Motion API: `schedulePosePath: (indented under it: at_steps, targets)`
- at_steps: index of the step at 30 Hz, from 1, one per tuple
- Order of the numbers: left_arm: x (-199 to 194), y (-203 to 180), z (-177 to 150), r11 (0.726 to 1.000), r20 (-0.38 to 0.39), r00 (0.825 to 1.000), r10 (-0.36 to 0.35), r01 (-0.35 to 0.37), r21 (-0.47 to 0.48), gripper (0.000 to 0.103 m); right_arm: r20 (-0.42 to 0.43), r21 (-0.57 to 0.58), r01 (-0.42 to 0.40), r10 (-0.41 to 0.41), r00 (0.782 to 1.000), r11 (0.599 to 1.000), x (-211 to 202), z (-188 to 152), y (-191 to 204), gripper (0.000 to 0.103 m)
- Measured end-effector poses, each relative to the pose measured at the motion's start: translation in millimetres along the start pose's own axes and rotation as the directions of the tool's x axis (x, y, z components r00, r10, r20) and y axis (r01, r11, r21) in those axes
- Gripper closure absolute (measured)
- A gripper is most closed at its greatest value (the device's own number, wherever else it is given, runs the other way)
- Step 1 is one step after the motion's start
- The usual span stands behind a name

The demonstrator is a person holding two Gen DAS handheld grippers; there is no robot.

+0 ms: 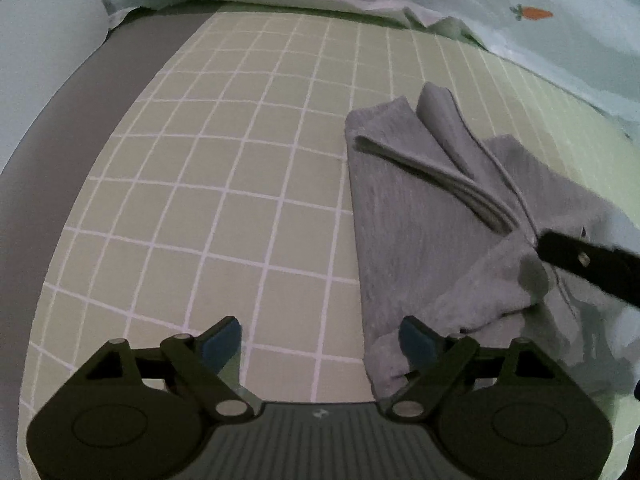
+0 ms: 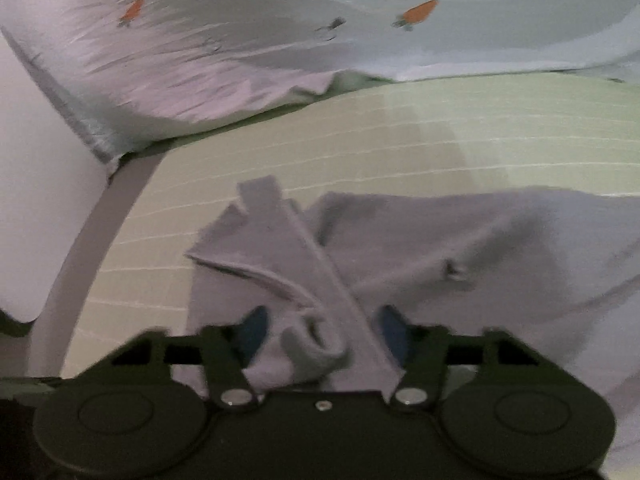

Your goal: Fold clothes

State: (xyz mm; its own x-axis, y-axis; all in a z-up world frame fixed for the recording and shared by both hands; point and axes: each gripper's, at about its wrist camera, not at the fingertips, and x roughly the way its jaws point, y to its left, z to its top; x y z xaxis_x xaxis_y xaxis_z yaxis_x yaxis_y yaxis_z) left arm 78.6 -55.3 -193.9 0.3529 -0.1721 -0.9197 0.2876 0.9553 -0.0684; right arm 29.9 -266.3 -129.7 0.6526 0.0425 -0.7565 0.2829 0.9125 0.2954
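Grey garment (image 1: 420, 216) is lying limp and light on the bed (image 1: 240, 200); grip hems. Left gripper (image 1: 320, 340) and right gripper (image 2: 320, 332) are holding jaws spread.

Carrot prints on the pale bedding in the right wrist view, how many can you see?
2: one carrot print at upper left, another at upper right. Folds may hide more.

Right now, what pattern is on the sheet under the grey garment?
Pale green sheet with a thin white grid, clearest in the left wrist view.
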Motion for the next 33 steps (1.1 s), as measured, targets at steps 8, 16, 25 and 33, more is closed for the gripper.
schedulePosePath:
  at_steps: [8, 16, 25, 33]
  targets:
    - [-6, -2, -14, 0.997, -0.022, 1.0, -0.021, 0.022, 0.079, 0.012, -0.028, -0.055, -0.03, 0.028, 0.999, 0.998, -4, -14, 5, 0.102]
    - [-14, 31, -10, 0.982, 0.018, 0.988, -0.151, 0.152, -0.114, 0.012, -0.016, -0.024, 0.014, -0.014, 1.0, 1.0, -34, -29, -16, 0.101]
    - [2, 4, 4, 0.993, 0.017, 0.994, -0.104, 0.105, -0.059, 0.012, 0.002, -0.008, 0.01, -0.01, 1.0, 1.0, -37, -31, -18, 0.101]
    - [-8, -23, -41, 0.983, -0.021, 0.998, -0.056, 0.059, 0.173, 0.012, -0.015, 0.048, 0.055, -0.054, 0.998, 0.997, -41, -33, -33, 0.083]
